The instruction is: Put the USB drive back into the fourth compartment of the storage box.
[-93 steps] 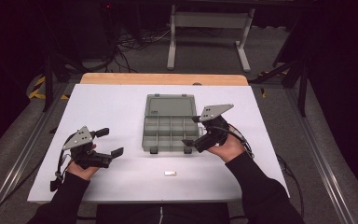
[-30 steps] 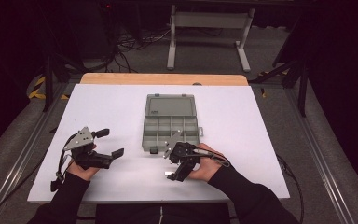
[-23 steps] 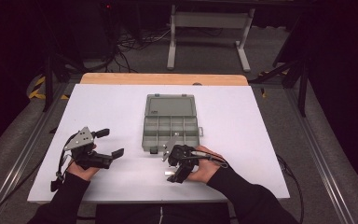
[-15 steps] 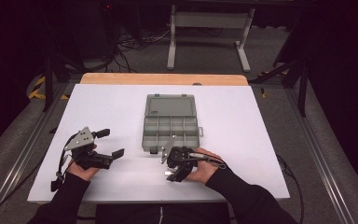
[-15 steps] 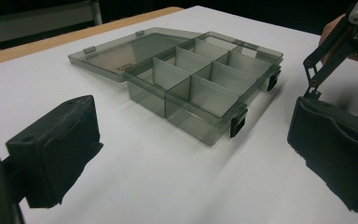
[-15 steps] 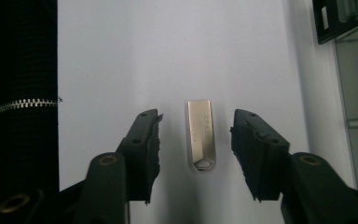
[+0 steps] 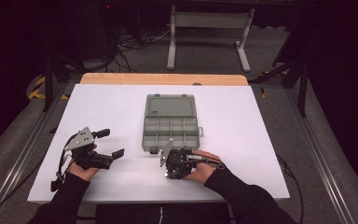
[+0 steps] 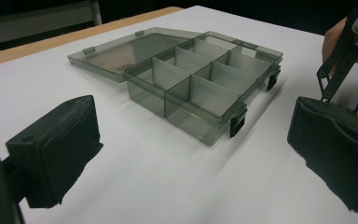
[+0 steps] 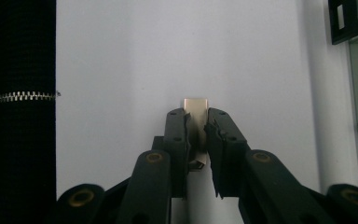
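A small flat metal piece (image 9: 196, 105) lies on the white table, and my right gripper (image 9: 196, 119) has just been closing on it; both pads now press its sides. In the high view that gripper (image 7: 169, 173) points down at the table in front of the box, with the piece hidden under it. The grey clear compartment box (image 7: 170, 122) lies open at the table's middle, lid folded back. My left gripper (image 7: 112, 143) rests at the front left, jaws wide apart and empty, facing the box (image 8: 200, 88).
The white table (image 7: 242, 121) has a wooden strip along its far edge. The box's black latch and wall (image 9: 354, 18) sit close to the right gripper. The right gripper's linkage (image 8: 349, 42) rises at the top right of the left gripper view. Metal rails flank the table.
My right hand has come from beside the box toward the table's front, lowered over the small metal piece, and its jaws have closed on it. The left hand has stayed still.
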Demonstrator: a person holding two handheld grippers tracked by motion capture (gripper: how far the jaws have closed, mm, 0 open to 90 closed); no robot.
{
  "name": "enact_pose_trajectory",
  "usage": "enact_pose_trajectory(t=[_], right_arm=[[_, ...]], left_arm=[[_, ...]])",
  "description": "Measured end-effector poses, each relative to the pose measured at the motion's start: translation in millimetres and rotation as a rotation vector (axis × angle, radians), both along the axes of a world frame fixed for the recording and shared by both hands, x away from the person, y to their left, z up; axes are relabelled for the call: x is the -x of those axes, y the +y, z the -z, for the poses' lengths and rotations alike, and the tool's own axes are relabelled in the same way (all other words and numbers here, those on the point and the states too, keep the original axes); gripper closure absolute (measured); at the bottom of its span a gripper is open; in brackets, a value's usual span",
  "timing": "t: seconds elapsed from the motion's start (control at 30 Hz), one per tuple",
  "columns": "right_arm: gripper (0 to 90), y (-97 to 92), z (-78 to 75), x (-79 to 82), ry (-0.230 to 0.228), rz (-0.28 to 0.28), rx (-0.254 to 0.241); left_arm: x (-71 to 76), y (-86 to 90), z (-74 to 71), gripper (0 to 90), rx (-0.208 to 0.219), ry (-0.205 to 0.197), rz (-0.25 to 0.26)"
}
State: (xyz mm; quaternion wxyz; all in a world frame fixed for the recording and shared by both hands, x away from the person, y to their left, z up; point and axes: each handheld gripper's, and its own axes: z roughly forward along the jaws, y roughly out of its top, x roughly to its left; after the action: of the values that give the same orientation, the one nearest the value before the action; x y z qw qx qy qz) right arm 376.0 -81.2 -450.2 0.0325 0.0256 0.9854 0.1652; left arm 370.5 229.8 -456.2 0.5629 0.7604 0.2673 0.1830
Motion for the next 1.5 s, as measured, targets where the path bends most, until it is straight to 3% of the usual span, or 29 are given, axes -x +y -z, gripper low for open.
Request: enact_pose_trajectory(t=[0.47,1.5], right_arm=[[79.2,-1.0,-2.8,1.7,-0.008,-0.001,-0.016],[79.1,-20.2,-53.9,-6.7,-0.071,0.013,-0.137]], left_arm=[[0.0,0.7,-0.5,3.2,-0.002,-0.005,0.000],[0.6,0.9,-0.8,3.2,0.011,-0.005,-0.002]])
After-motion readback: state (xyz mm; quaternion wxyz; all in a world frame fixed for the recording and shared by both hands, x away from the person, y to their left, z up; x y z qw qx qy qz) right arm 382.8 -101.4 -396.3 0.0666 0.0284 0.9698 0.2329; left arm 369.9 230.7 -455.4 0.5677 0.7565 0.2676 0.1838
